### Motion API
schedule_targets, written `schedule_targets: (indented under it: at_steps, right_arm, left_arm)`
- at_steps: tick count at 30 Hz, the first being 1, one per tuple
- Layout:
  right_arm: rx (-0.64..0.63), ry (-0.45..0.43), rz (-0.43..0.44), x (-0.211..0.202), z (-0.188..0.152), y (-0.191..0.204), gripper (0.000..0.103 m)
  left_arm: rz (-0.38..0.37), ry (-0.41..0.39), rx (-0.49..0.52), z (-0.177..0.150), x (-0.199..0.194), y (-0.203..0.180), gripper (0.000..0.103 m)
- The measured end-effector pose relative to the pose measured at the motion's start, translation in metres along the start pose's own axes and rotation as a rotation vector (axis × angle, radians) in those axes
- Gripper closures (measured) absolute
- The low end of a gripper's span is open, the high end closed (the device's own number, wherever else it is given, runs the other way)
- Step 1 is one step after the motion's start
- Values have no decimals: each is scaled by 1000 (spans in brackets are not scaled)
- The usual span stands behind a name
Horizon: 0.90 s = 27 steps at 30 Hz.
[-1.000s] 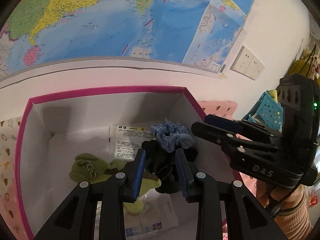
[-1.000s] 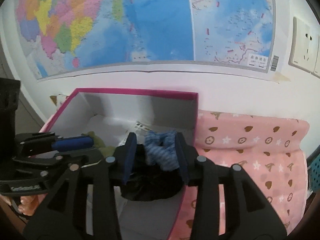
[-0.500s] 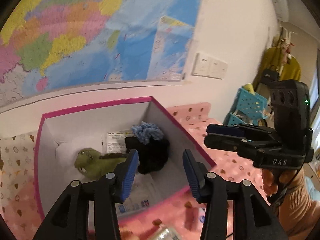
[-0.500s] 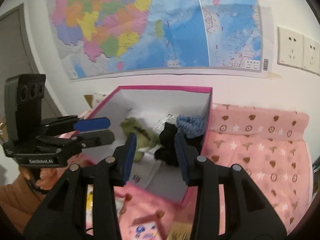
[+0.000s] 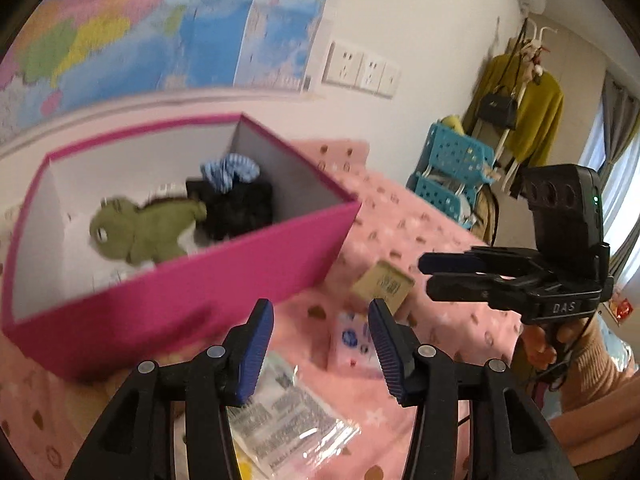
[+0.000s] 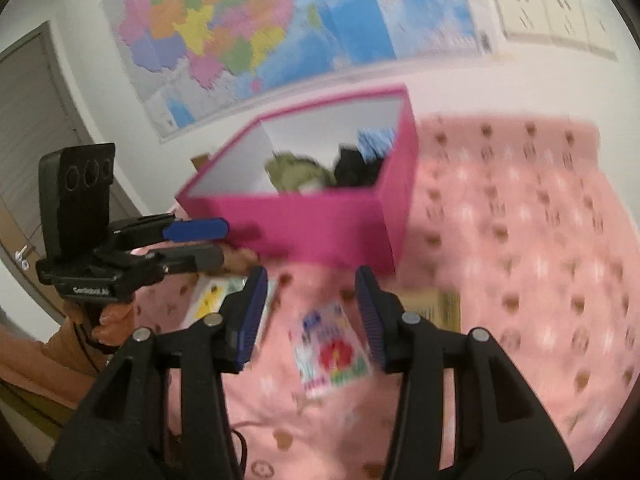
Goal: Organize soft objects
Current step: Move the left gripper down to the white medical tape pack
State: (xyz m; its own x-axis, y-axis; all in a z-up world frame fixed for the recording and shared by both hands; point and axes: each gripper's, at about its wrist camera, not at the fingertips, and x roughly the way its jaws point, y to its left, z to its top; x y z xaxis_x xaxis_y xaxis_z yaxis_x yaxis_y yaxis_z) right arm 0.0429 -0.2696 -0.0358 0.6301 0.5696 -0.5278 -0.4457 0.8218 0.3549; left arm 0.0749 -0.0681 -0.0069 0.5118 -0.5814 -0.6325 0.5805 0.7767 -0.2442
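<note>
Both claws are now out of the pink box (image 5: 224,280), over the pink bedspread (image 6: 520,260) at its 6 o'clock side. The left claw (image 5: 320,344) and right claw (image 6: 310,312) have just been opening; nothing sits between their jaws.

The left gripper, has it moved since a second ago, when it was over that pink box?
Yes. The left gripper has backed out of the pink box; its just-opened jaws, empty, now hover over packets on the pink blanket in front of it.

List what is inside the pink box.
Inside the pink box: a green frog plush, a black soft item with a blue striped scrunchie on top, and white paper beneath. The box's near wall hides part of the floor.
</note>
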Motion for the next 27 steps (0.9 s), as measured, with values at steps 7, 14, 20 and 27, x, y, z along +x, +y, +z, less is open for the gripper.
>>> schedule_targets:
  at_steps: [7,14,20,27]
  right_arm:
    - [33,55,34,8,-28,5,55]
    - [-1,158,146,41,-45,30,55]
    - [26,216,168,66,-54,38,55]
    - [61,250,167,84,-59,40,52]
  left_arm:
    - [51,25,-49,-29,-4,5,53]
    - [105,66,-129,-58,-17,26,53]
    - [131,83,-169,-73,-22,33,53]
    - [104,102,-180,-83,-22,36,53]
